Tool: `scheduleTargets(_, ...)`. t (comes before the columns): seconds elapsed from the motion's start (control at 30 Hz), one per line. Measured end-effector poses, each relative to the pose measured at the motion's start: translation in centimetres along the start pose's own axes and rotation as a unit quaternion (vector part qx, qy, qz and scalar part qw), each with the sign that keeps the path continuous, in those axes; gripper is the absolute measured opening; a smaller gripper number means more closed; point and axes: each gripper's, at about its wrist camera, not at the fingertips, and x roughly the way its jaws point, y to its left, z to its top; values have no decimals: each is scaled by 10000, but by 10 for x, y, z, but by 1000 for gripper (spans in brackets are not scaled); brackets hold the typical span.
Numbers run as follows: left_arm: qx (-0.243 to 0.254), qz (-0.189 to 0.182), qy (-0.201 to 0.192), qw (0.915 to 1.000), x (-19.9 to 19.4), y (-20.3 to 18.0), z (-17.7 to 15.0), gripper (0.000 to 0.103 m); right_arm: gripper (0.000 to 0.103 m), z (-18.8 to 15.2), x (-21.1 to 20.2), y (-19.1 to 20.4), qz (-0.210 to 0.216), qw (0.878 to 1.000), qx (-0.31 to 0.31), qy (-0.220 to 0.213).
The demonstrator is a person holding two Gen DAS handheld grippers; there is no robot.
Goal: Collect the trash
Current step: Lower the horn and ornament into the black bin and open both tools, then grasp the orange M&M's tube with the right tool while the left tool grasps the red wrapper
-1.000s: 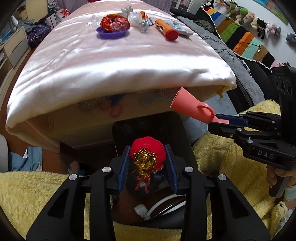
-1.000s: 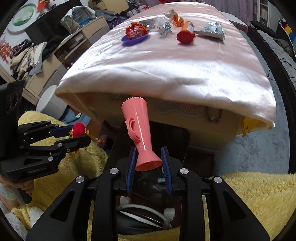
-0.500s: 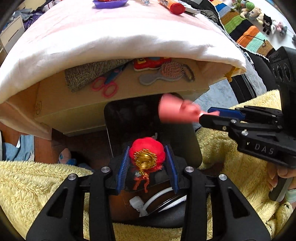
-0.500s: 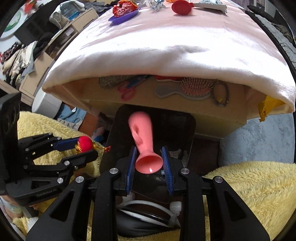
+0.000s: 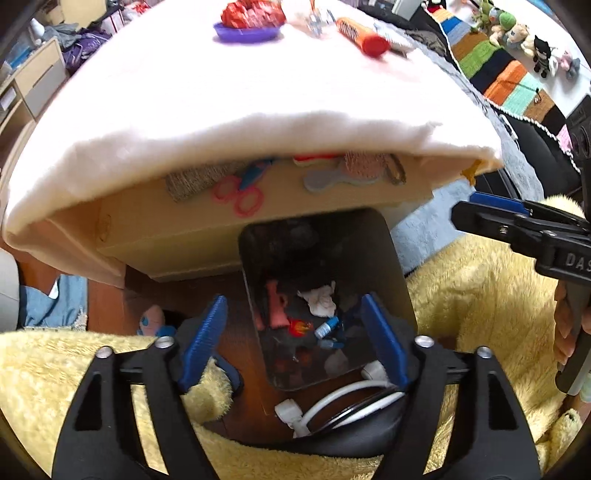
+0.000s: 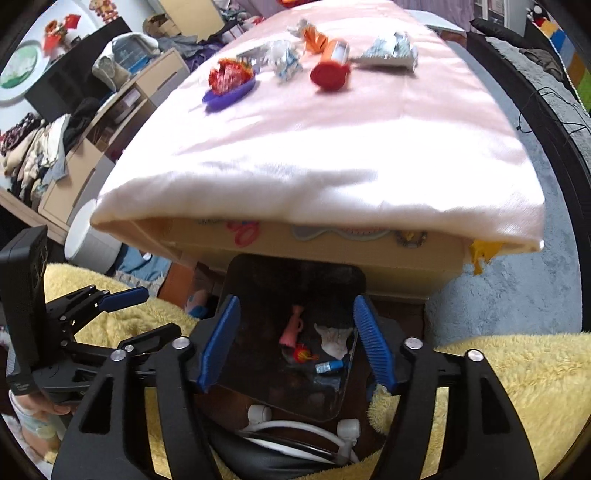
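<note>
Both grippers hang open and empty over a black trash bin (image 5: 391,258) (image 6: 258,273) below the table's front edge. My left gripper (image 5: 295,336) and my right gripper (image 6: 293,343) each frame the bin's mouth. Inside lie a pink cone-shaped toy (image 5: 276,304) (image 6: 293,325), a red and gold ornament (image 5: 300,326) (image 6: 303,353), white crumpled paper (image 5: 319,299) (image 6: 334,338) and a small blue tube (image 5: 327,326) (image 6: 328,366). On the pink tablecloth (image 5: 240,81) (image 6: 332,129) remain a purple dish with a red wrapper (image 5: 245,22) (image 6: 229,83), an orange red-capped bottle (image 5: 364,37) (image 6: 330,66) and foil wrappers (image 6: 388,50).
Yellow fluffy fabric (image 5: 480,295) (image 6: 517,369) flanks the bin on both sides. A cardboard panel (image 5: 147,221) with scissors and a hairbrush fixed to it sits under the cloth. White tubing (image 5: 332,402) lies below the bin. A striped blanket (image 5: 498,74) is at the right; drawers (image 6: 74,166) at the left.
Both grippers opened. The pink cone toy and the red ornament dropped out of them into the bin. The views tilted up a little toward the table.
</note>
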Motion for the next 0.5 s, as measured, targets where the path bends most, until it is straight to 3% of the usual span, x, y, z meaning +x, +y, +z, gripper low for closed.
scheduleTargets(0.13,-80,68,-251,9996,-16,9,10,84,87,12,-16,0,-37,9997,34,-256)
scheduleTargets(0.2,-96,145,-370,9992,-26,13,17,88,90,20,-23,-1,-31,9993,35,-376)
scheduleTargets(0.5,-132,431,-871,9952,-59,30,59,91,91,65,-34,-11,-195,9976,5,-663)
